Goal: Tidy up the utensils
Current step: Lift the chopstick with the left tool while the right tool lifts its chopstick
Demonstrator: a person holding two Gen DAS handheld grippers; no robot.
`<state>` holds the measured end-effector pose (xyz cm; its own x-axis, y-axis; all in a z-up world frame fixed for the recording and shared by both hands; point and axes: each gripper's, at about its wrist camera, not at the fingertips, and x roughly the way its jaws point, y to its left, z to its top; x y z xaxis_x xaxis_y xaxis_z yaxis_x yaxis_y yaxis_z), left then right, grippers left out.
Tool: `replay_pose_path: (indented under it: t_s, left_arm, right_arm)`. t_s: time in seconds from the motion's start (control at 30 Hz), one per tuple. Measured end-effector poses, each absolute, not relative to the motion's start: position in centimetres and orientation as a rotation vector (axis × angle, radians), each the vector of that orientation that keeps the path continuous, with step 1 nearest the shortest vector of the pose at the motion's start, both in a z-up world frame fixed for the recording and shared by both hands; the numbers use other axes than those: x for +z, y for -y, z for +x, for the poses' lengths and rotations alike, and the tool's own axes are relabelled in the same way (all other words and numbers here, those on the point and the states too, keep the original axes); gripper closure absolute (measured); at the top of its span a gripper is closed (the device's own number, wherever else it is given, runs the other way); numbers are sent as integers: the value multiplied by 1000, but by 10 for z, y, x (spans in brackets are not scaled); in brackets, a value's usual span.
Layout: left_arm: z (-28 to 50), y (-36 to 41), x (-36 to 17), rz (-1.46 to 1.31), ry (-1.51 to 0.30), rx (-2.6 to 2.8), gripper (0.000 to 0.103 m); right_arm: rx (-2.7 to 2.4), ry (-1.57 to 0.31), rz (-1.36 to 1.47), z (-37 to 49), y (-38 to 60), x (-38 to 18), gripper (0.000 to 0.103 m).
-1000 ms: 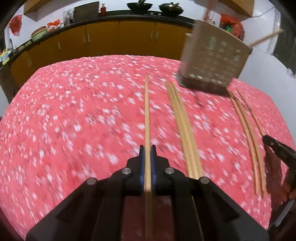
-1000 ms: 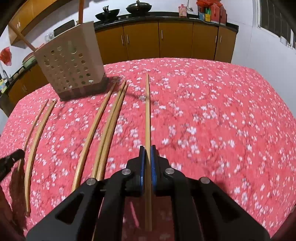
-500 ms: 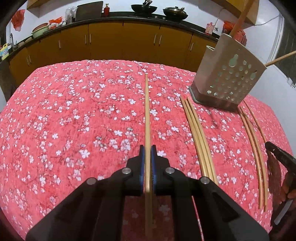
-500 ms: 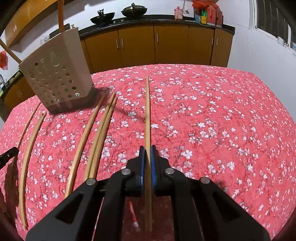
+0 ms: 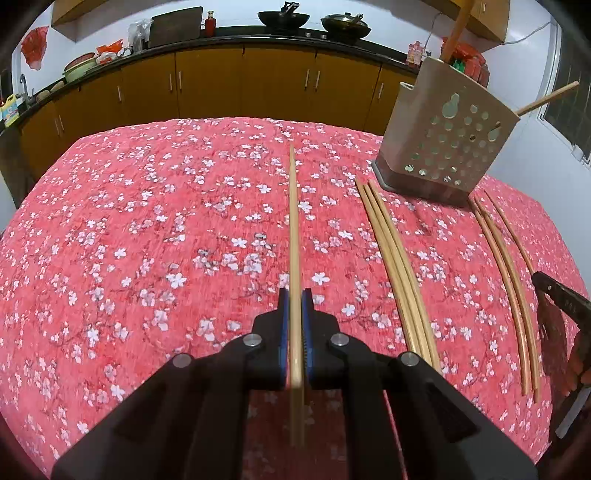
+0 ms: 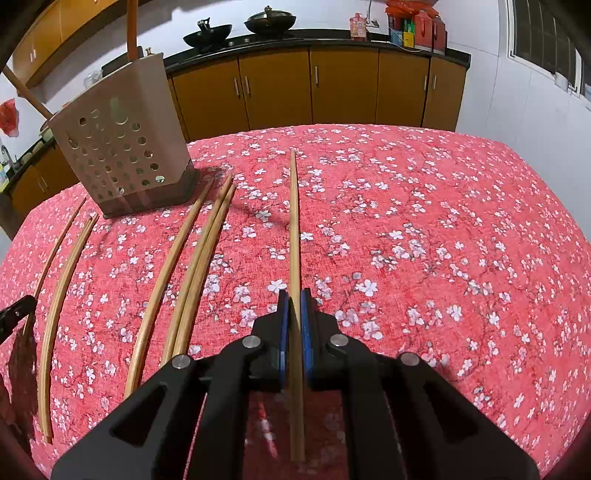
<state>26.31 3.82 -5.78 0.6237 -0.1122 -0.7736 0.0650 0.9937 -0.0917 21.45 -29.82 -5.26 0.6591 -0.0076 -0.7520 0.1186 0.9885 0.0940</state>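
Red floral cloth (image 5: 147,240); both hand-held grippers (image 5: 294,295) (image 6: 294,295) clamp pale, straight chopsticks (image 5: 293,221) (image 6: 293,221).

Illumination: even indoor light from above, moderately bright in both views.
Colour: warm cast; red floral cloth (image 5: 155,229) strongly saturated.
Shadows: soft and short; faint dark patch beside the perforated holder (image 6: 122,147) on the cloth; underside of each hand-held gripper (image 5: 294,295) dark, detail lost.
Glare: pale wall (image 6: 517,122) near clipping at right; window (image 6: 543,33) not blown out.
Sharpness: centre crisp, flower print legible; no motion blur.
Distortion: heavy fisheye; bench edge bowed, chopsticks on cloth (image 5: 402,273) curved toward the sides.
Edges: black vignette in corners, reddish fringing at lower rim.
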Motion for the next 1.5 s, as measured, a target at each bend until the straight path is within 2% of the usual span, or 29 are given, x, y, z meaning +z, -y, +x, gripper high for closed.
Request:
replay_pose_path:
  t_s: [0.23, 0.43, 1.13, 1.5]
  left_arm:
    - [262, -33, -56, 0, -899, -91, 95]
    - [257, -44, -40, -27, -883, -82, 95]
    - [236, -59, 36, -85, -680, -89, 95]
    - [238, -56, 42, -81, -675, -110, 95]
  right_arm:
    - [-66, -842, 145, 211, 301, -49, 96]
    - [-51, -773, 165, 195, 309, -24, 96]
    - [-76, -589, 181, 174, 321, 31, 96]
    - [-79, -577, 178, 175, 321, 35, 96]
